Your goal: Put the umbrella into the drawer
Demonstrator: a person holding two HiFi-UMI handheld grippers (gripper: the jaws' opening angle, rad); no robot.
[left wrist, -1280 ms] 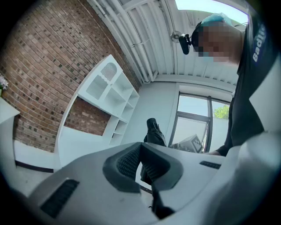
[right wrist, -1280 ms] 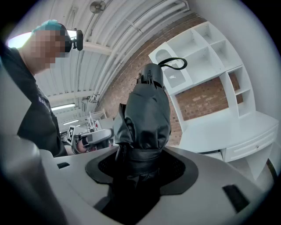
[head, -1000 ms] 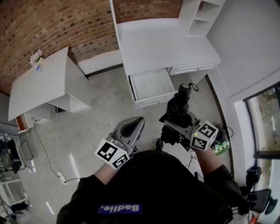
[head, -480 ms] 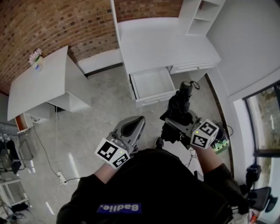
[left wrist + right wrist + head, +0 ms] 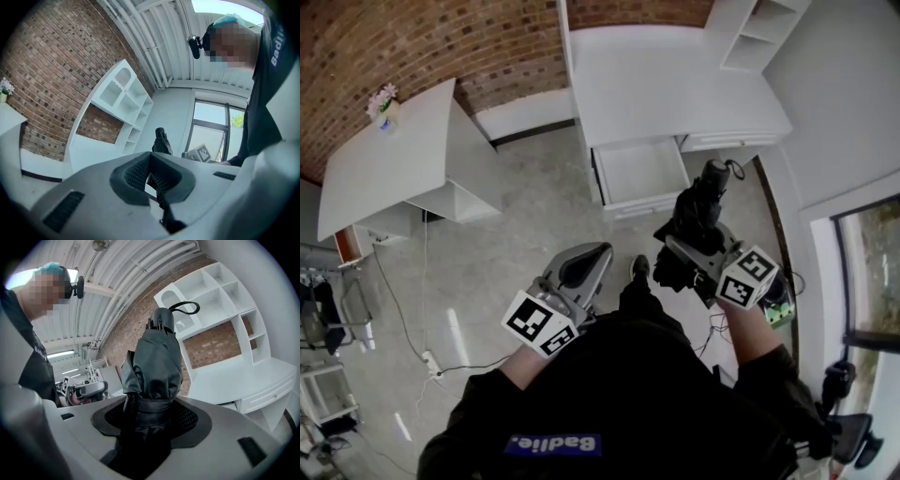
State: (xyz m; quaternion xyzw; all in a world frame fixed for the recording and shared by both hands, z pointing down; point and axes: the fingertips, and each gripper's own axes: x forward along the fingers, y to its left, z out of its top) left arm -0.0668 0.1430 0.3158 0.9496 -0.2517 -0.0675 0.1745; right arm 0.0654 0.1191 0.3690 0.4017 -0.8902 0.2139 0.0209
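In the head view the folded black umbrella (image 5: 697, 214) points away from me, its strap end (image 5: 716, 172) just right of the open white drawer (image 5: 639, 174) under the desk (image 5: 675, 84). My right gripper (image 5: 688, 251) is shut on the umbrella's lower part. The right gripper view shows the umbrella (image 5: 157, 362) rising upright out of the right gripper (image 5: 150, 417), with its loop on top. My left gripper (image 5: 579, 272) hangs over the floor, left of the umbrella and apart from it. In the left gripper view that gripper (image 5: 152, 171) is shut on nothing, with the umbrella (image 5: 161, 140) beyond it.
A white side table (image 5: 394, 164) with a small flower vase (image 5: 382, 105) stands at the left. White shelving (image 5: 759, 33) sits on the desk's right end. A cable and socket strip (image 5: 431, 360) lie on the floor at lower left. My shoe (image 5: 639, 268) shows between the grippers.
The desk and open drawer have shifted right and slightly lower in the head view. The right gripper with the umbrella moved a little right. My shoe has come forward.
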